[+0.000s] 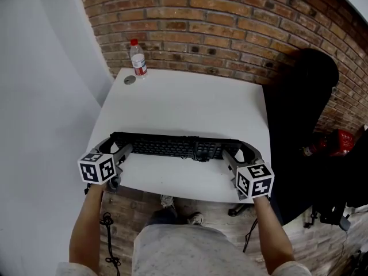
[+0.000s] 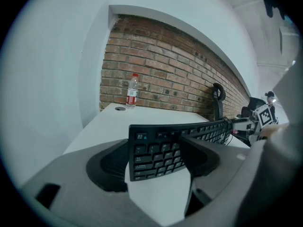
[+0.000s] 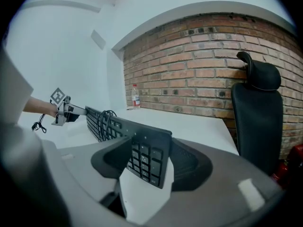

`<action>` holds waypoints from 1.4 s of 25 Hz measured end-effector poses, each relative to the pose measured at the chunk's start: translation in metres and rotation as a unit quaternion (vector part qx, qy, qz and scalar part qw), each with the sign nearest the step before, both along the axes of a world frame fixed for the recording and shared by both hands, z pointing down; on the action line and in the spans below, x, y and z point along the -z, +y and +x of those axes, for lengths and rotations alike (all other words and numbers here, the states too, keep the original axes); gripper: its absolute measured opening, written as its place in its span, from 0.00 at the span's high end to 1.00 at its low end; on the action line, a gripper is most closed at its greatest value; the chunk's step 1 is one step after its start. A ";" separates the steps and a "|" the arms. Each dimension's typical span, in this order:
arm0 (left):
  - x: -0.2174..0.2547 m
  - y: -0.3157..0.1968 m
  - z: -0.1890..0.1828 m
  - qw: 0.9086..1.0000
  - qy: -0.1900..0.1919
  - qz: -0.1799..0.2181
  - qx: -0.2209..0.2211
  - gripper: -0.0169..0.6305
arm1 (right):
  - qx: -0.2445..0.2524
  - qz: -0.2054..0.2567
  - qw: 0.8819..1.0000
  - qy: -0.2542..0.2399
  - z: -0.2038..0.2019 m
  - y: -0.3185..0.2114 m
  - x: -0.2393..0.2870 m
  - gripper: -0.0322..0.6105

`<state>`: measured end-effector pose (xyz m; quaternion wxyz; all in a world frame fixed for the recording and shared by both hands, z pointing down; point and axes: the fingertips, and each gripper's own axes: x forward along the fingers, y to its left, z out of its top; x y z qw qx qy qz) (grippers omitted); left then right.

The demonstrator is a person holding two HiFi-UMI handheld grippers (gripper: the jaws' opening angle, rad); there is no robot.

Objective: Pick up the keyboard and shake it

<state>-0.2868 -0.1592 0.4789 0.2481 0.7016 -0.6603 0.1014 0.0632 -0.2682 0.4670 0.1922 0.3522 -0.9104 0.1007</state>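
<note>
1. Head view: the keyboard [image 1: 172, 145] stretches across the front part of the white table [image 1: 184, 96], held at each end. The left gripper [image 1: 119, 149] has its left end and the right gripper [image 1: 237, 152] its right end. A black cable [image 1: 201, 152] is bunched on the keys toward the right. A bottle [image 1: 137, 57] stands at the far left corner of the table by the brick wall [image 1: 230, 16], and a black chair [image 1: 300, 91] stands to the right.
2. Left gripper view: the jaws stand fairly wide, closed on the end of the keyboard [image 2: 158, 152], one pad behind it and one against the keys. The keyboard is tilted up on its long edge, with its keys facing the camera. I cannot tell whether it touches the table. The right gripper [image 2: 259, 120] shows at the far end.
3. Right gripper view: the jaws clamp the number-pad end of the keyboard [image 3: 147, 161], a pad on each face. The cable [image 3: 107, 119] loops over the keys farther along, and the left gripper [image 3: 65, 111] holds the far end.
</note>
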 end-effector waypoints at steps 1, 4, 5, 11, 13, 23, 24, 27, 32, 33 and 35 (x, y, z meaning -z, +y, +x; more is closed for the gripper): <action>0.000 0.001 0.001 1.000 -0.002 0.003 0.001 0.47 | 0.001 0.005 1.000 -0.002 0.001 0.001 0.000 0.54; 0.001 0.005 0.001 1.000 -0.004 0.009 0.003 0.46 | 0.003 0.018 1.000 -0.006 0.001 0.004 0.000 0.54; 0.000 0.007 0.001 1.000 -0.004 0.009 0.003 0.46 | 0.005 0.019 1.000 -0.005 0.001 0.005 0.000 0.54; -0.002 0.018 0.004 1.000 -0.010 -0.005 0.002 0.46 | 0.016 0.023 1.000 0.009 0.004 0.016 -0.001 0.55; -0.003 0.021 0.005 1.000 -0.014 -0.013 0.000 0.46 | 0.019 0.024 0.999 0.015 0.004 0.020 -0.001 0.55; -0.006 0.036 0.006 0.999 -0.018 -0.036 -0.026 0.48 | -0.002 0.024 0.999 0.046 0.008 0.043 -0.003 0.55; -0.006 0.036 0.005 0.999 -0.018 -0.037 -0.030 0.48 | -0.006 0.023 0.998 0.050 0.008 0.046 -0.003 0.54; -0.008 0.041 0.005 0.998 -0.020 -0.046 -0.045 0.48 | -0.020 0.019 0.997 0.065 0.010 0.060 -0.007 0.54; -0.016 0.057 0.006 0.995 -0.029 -0.062 -0.070 0.48 | -0.042 0.017 0.995 0.090 0.012 0.078 -0.014 0.54; -0.018 0.060 0.007 0.995 -0.031 -0.064 -0.072 0.48 | -0.046 0.016 0.994 0.094 0.013 0.081 -0.016 0.53; -0.022 0.066 0.007 0.994 -0.032 -0.067 -0.077 0.48 | -0.052 0.013 0.993 0.101 0.014 0.088 -0.020 0.53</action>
